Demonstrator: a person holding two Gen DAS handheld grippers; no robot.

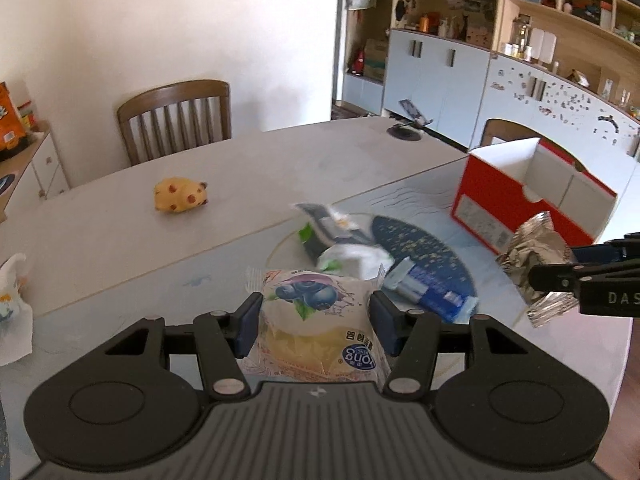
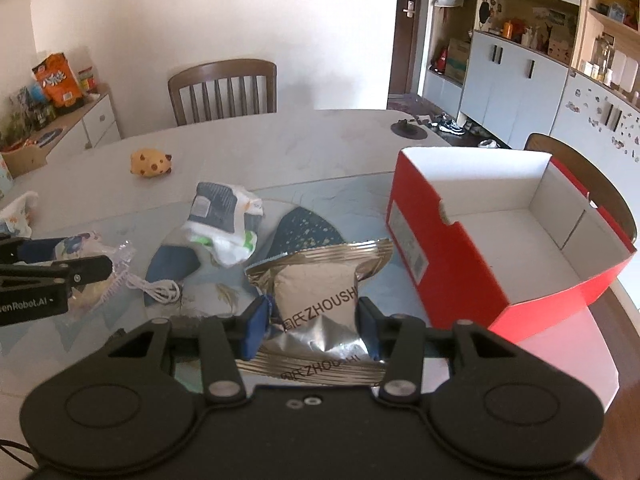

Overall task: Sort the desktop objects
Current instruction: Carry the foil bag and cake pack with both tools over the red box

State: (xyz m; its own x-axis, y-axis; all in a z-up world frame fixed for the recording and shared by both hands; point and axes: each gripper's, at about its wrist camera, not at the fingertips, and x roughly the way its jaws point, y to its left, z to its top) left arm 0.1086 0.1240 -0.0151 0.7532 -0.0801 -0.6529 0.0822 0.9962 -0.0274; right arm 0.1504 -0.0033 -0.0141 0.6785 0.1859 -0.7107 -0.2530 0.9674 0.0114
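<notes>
The right claw (image 2: 316, 330), clenched on the silver foil packet (image 2: 320, 292), hangs just left of the open red box (image 2: 460, 280) and is nearer it than the left claw (image 1: 314, 324), which grips the blueberry cake packet (image 1: 316, 320) above the tabletop (image 1: 120, 240).

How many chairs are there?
2. One wooden chair stands at the far side of the table; another chair shows behind the red box. More may be hidden.
</notes>
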